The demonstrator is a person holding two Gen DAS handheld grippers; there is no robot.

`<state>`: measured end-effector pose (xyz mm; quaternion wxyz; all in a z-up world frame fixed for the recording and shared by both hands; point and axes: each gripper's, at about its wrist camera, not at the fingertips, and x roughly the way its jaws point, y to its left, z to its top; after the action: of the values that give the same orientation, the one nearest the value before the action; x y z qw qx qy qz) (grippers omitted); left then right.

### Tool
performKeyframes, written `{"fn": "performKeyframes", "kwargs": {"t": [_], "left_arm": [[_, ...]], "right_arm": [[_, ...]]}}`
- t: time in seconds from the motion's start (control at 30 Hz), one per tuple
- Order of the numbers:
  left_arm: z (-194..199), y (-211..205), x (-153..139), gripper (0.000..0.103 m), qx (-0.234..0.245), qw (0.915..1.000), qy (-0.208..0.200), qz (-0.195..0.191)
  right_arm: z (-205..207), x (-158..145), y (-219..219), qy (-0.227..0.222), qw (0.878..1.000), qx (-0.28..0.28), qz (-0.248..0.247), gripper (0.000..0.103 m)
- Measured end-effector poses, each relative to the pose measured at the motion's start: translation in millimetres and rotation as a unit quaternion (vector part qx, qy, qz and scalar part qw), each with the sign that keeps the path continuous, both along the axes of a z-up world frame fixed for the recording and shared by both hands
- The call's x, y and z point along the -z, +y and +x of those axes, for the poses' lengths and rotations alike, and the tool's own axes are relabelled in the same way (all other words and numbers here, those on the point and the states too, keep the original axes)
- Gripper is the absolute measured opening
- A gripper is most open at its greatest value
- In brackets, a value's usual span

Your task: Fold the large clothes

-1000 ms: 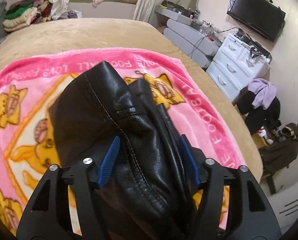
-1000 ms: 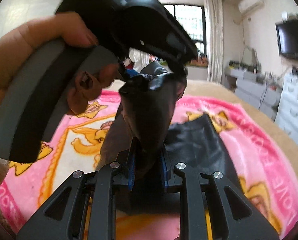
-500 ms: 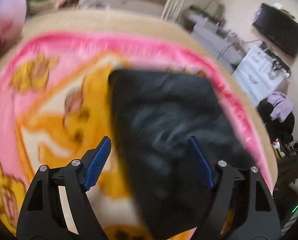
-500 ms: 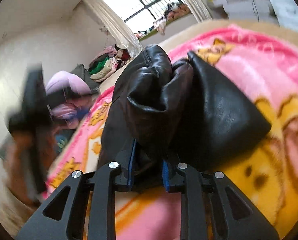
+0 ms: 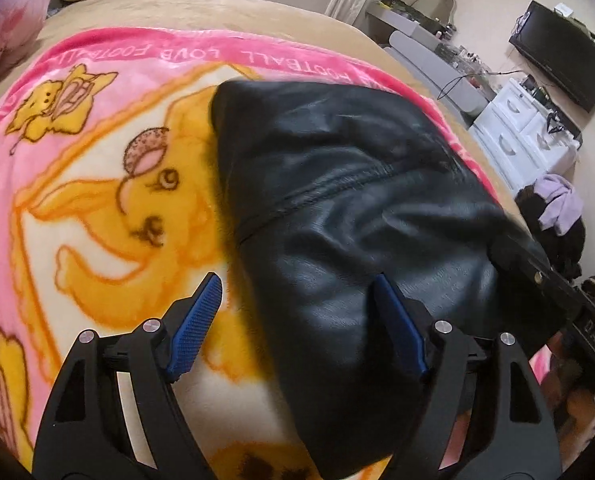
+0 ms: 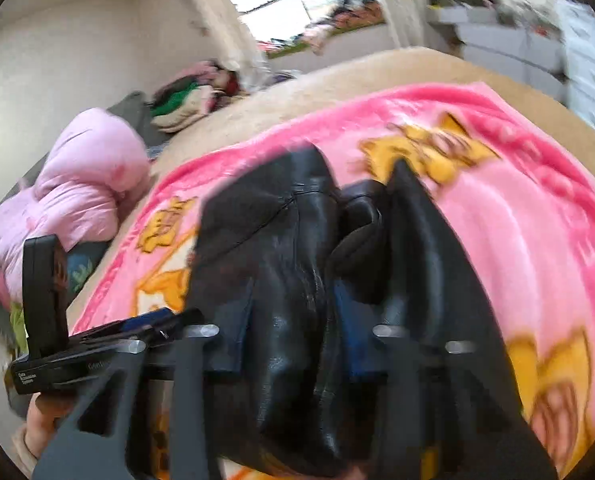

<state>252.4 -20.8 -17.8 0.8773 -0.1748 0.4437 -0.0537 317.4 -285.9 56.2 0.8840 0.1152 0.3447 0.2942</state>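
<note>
A black leather garment (image 5: 349,216) lies folded on a pink cartoon blanket (image 5: 97,184). My left gripper (image 5: 297,324) is open just above its near-left edge, holding nothing. In the right wrist view my right gripper (image 6: 293,320) has its blue pads (image 6: 347,332) wide apart with a fold of the garment (image 6: 289,280) lying loose between them. The left gripper also shows in that view at the lower left (image 6: 109,340). The right gripper shows at the right edge of the left wrist view (image 5: 553,292).
The blanket lies on a tan bed (image 5: 201,12). A pink duvet (image 6: 77,188) and stacked folded clothes (image 6: 189,100) are at the bed's far left. White drawers (image 5: 525,136), a wall TV (image 5: 561,56) and a clothes heap (image 5: 553,216) stand right of the bed.
My left gripper let go of the garment and drew back open. The garment came down flat onto the blanket. My right gripper's pads have opened from their tight pinch on the fold.
</note>
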Motion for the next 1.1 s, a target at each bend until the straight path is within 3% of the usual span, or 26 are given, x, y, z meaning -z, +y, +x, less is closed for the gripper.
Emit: {"fn": "performKeyframes", "kwargs": {"t": [0.1,0.17,0.4,0.5,0.67,0.73,0.83,0.9,0.97,1.0,1.1], "left_arm": [[-1.7,6.2,-14.8,0.073,0.002,0.9993,-0.021,-0.030],[-2.0,2.8,-22.8,0.073,0.010,0.9991,-0.030,-0.029],[5.2,-20.0,6.2,0.079,0.044,0.9964,0.011,-0.072],[5.3,-27.3,21.8,0.085,0.052,0.9929,0.027,-0.103],[6.6,-44.3,29.1,0.089,0.064,0.9911,0.038,-0.110],[7.5,-50.0,31.7,0.089,0.071,0.9901,0.044,-0.113],[9.1,-56.5,33.4,0.090,0.076,0.9906,0.045,-0.104],[9.9,-58.8,35.1,0.091,0.076,0.9901,0.047,-0.109],[9.8,-60.8,35.5,0.092,0.075,0.9908,0.044,-0.104],[9.4,-61.3,34.5,0.092,0.075,0.9914,0.042,-0.099],[11.2,-66.4,29.3,0.092,0.081,0.9937,0.034,-0.069]], "right_arm": [[-9.8,-27.7,-14.6,-0.062,0.998,-0.010,0.012,0.029],[-6.6,-29.9,-34.9,-0.066,0.998,0.009,0.020,0.029],[16.8,44.1,-96.6,0.057,0.996,0.064,0.034,0.029],[14.5,60.8,-108.3,0.075,0.994,0.078,0.022,0.033],[14.5,69.3,-115.1,0.085,0.993,0.075,0.031,0.051],[9.7,61.8,-121.9,0.088,0.993,0.076,0.021,0.071],[0.3,52.2,-130.1,0.083,0.994,0.070,0.018,0.080],[-2.5,59.7,-136.5,0.109,0.992,0.044,0.044,0.080],[-2.3,68.4,-138.1,0.123,0.990,0.029,0.061,0.066],[-1.2,75.9,-137.2,0.128,0.989,0.023,0.067,0.054],[-0.1,89.3,-136.6,0.151,0.982,0.032,0.107,0.049]]}}
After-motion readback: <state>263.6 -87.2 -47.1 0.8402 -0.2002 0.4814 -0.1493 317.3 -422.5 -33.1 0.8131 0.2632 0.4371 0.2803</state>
